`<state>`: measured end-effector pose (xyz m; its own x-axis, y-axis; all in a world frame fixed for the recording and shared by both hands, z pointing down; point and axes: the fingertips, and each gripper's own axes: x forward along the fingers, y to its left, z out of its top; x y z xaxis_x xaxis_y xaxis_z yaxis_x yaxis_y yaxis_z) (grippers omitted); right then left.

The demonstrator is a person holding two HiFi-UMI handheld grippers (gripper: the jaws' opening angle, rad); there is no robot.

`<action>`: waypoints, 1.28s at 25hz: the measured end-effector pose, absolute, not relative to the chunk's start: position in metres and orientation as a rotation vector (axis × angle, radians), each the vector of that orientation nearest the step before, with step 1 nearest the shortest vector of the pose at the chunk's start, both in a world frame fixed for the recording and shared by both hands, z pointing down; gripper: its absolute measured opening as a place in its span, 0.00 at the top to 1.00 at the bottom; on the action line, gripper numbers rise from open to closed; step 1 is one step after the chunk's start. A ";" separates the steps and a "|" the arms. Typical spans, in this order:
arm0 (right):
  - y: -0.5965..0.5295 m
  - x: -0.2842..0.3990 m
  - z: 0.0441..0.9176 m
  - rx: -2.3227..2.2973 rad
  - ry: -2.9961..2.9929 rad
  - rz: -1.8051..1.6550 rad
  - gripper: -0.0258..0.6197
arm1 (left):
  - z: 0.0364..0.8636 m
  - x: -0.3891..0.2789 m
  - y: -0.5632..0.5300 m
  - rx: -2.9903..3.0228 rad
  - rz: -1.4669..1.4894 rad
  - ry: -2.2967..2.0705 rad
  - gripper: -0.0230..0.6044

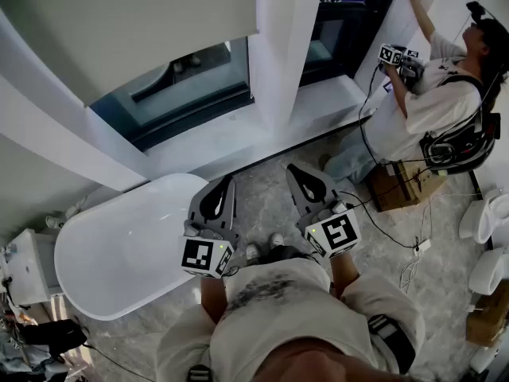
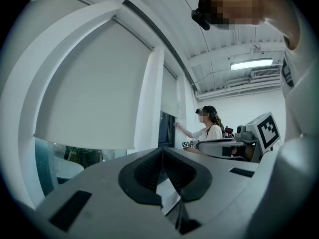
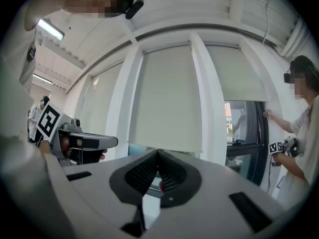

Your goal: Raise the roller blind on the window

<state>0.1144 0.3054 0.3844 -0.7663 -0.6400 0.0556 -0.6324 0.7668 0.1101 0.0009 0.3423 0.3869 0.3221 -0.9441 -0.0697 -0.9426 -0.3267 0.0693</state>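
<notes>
Head view: a person stands on a marble floor (image 1: 270, 201) facing a window (image 1: 187, 86). The left gripper (image 1: 228, 181) and right gripper (image 1: 295, 169) are held level, side by side, and both point toward the white sill (image 1: 231, 153). Neither is near the roller blind (image 1: 119, 22), which covers the upper part of the pane and leaves a strip of glass showing under its lower edge. A white bathtub (image 1: 111, 253) sits below the sill on the left. A white pillar (image 1: 278, 46) divides this window from the next one. There a second person (image 1: 445, 94) reaches up, with a cardboard box (image 1: 402, 185) on the floor just beside them.

Left gripper view: the jaws are pressed together at their tips and grip nothing. The roller blind fills the frame ahead and to the left, well apart from the gripper, with its bottom edge hanging above a band of glass. The right gripper shows at the right edge, its marker cube facing the camera. A ceiling light (image 2: 251, 63) glows overhead.

Right gripper view: these jaws also meet at the tips and are empty. The roller blind hangs straight ahead, lowered most of the way. To its right the neighbouring blind (image 3: 239, 73) sits higher, and the second person's hand is at its frame. The left gripper shows at the left edge.
</notes>
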 end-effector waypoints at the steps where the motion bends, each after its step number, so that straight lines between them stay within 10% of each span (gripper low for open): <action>1: 0.305 0.114 0.386 1.037 -2.866 -0.128 0.87 | 0.388 0.000 0.342 2.539 -0.152 -1.818 0.95; 32: 0.234 0.134 0.399 0.919 -2.920 -0.108 0.87 | 0.399 0.032 0.271 2.473 -0.112 -1.910 0.95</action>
